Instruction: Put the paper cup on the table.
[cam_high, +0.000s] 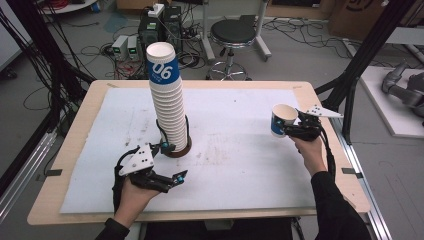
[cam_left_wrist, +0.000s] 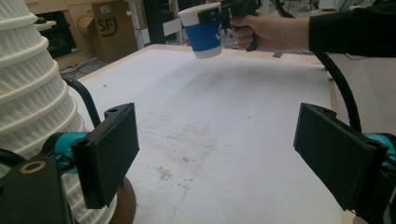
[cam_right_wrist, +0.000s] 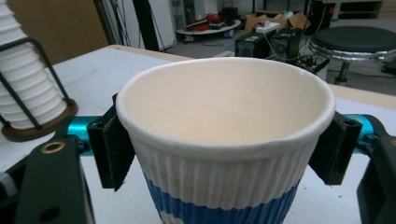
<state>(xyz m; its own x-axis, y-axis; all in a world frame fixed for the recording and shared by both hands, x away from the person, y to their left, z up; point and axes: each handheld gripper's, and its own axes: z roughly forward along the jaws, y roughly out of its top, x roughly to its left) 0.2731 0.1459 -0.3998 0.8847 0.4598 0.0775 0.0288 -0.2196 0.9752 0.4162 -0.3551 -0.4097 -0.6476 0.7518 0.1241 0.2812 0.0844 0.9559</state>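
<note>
Plainly the paper cup (cam_high: 282, 121) is light, thin-walled and easily crushed; the right gripper (cam_high: 296, 127) has its jaws clamped on its ribbed sides just below the rim, above the bench's (cam_high: 80, 125) right side. The left gripper (cam_high: 167, 165) has its jaws apart, empty, beside the cup stack (cam_high: 167, 100). White mat (cam_high: 240, 150), cluttered floor beyond.
</note>
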